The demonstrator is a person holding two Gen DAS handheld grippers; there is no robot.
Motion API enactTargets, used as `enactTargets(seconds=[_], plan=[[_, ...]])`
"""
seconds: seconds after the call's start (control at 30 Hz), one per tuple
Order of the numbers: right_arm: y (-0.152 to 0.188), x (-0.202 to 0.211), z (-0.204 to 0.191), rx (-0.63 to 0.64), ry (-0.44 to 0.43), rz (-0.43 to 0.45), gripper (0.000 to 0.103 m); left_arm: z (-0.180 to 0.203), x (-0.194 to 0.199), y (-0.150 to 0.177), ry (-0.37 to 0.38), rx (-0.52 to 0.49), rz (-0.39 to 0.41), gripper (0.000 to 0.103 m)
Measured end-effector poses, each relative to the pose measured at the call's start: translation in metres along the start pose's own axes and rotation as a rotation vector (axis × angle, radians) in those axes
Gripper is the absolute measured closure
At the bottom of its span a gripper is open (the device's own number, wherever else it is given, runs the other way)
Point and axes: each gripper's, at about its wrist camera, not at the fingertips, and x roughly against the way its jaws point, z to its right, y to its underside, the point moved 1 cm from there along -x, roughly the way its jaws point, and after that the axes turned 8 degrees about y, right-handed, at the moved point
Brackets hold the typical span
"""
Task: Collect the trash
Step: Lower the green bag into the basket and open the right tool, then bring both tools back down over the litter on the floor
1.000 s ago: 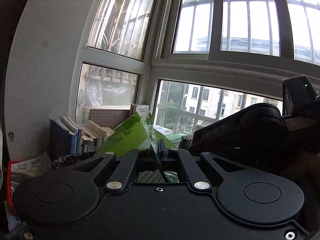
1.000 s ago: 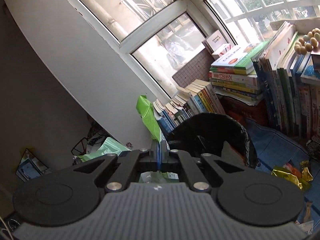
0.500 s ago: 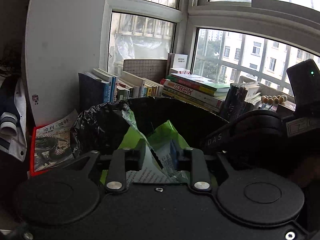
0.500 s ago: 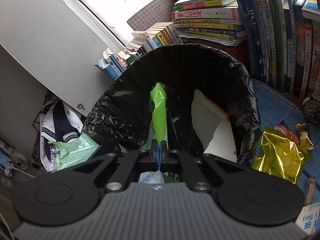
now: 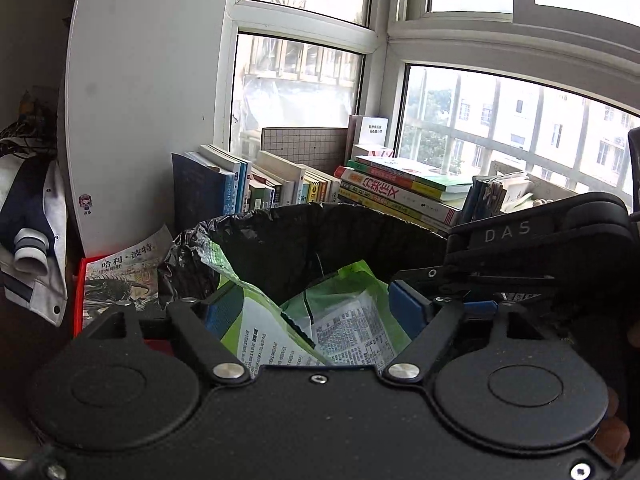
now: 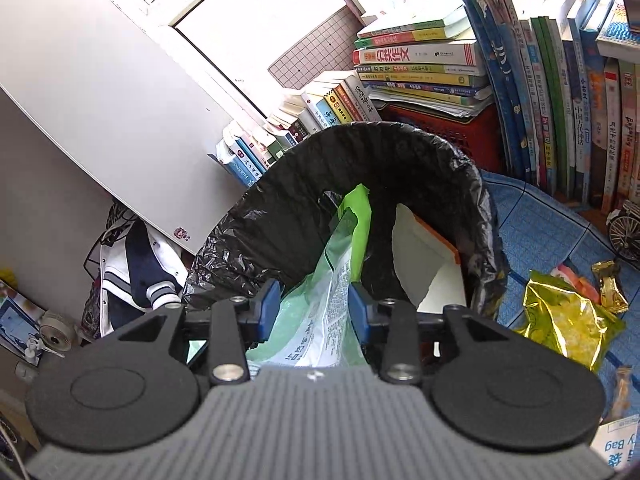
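bright barred corner windows point(image 5: 500, 128), white wall panel point(image 5: 148, 120), stacked books point(image 6: 420, 64), blue tiled floor point(image 6: 536, 224)

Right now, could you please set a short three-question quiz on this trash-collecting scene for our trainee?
1. True or false: the green printed plastic wrapper is clamped tight by the right gripper.
2. Which lines the round bin? A) white paper B) black plastic bag C) blue cloth
3. Fill in: a crumpled ____ foil snack bag lies on the blue floor mat beside the bin.

Key: 1 false: its jaws have just been opening, and the wrapper sits loose between them over the bin, as with the left gripper. 2 B. 3 gold.
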Motion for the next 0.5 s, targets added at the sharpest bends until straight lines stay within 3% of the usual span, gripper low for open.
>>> enactTargets(seconds=[0.27,0.5], plan=[[0.0,0.04,0.011,0.032,0.001,0.074,0.037,0.004,0.013,0.001,0.088,0.024,0.035,0.021],[0.005,0.07,0.011,0.119,0.058,0.137,0.032,0.031,0.025,0.006,0.197,-0.056,0.061,0.019]])
